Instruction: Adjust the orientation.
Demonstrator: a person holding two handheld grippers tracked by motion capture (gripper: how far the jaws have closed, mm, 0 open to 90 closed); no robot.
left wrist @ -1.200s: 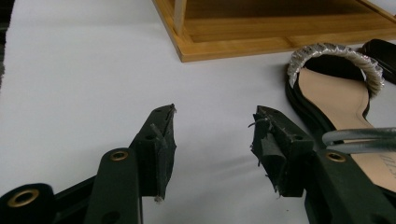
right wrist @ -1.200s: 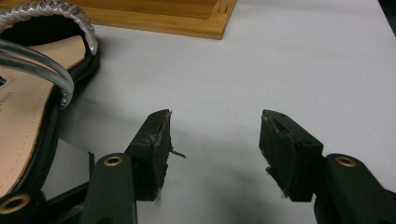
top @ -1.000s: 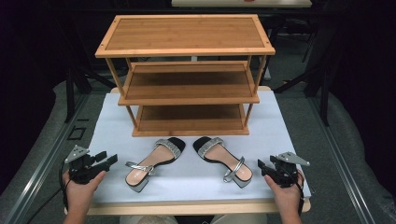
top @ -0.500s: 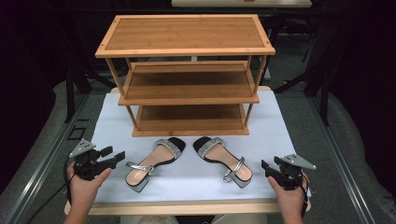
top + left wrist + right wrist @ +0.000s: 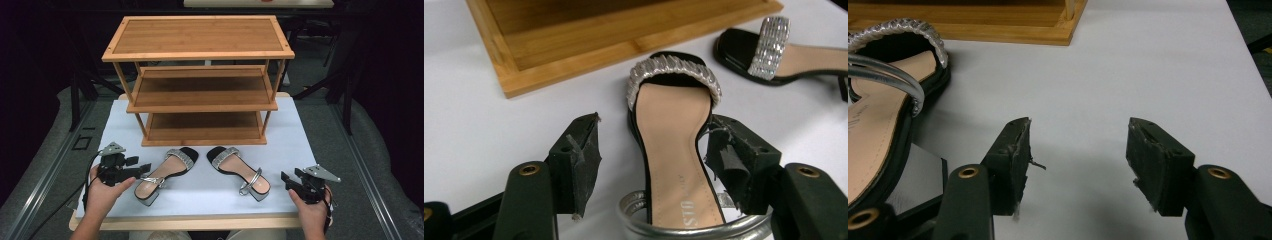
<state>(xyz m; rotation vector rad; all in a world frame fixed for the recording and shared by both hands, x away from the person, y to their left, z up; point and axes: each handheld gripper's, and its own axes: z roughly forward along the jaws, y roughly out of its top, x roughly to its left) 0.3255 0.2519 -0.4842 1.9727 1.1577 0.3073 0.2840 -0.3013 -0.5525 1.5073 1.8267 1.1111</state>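
Since the earlier frames the left claw (image 5: 144, 168) has been carried rightward along the near part of the white surface (image 5: 300, 145) up to the heel end of the left black sandal with tan insole and silver strap (image 5: 165, 172), and its jaws have just been opening, then closing a little. They are now set apart on either side of the sandal's narrow waist; in the left claw view a gap is seen between the left pad and the sole, while the right pad lies close beside the sole's edge, and contact there cannot be told. The silver ankle strap (image 5: 694, 227) is seen at the near edge of that view, between the jaws.

At the near right, the right claw (image 5: 286, 179) is held in a hand (image 5: 310, 212) just right of the heel of the right black sandal with the same silver strap (image 5: 239, 170). Its jaws are seen moderately spread above bare white surface in the right claw view, with nothing between them; that sandal lies to their left.

Both sandals lie side by side near the middle of the surface, toes pointed toward the far side, heels spread outward.

Farther back, a three-tier bamboo shoe rack (image 5: 200, 75) stands on the surface, just beyond the sandals' toes.
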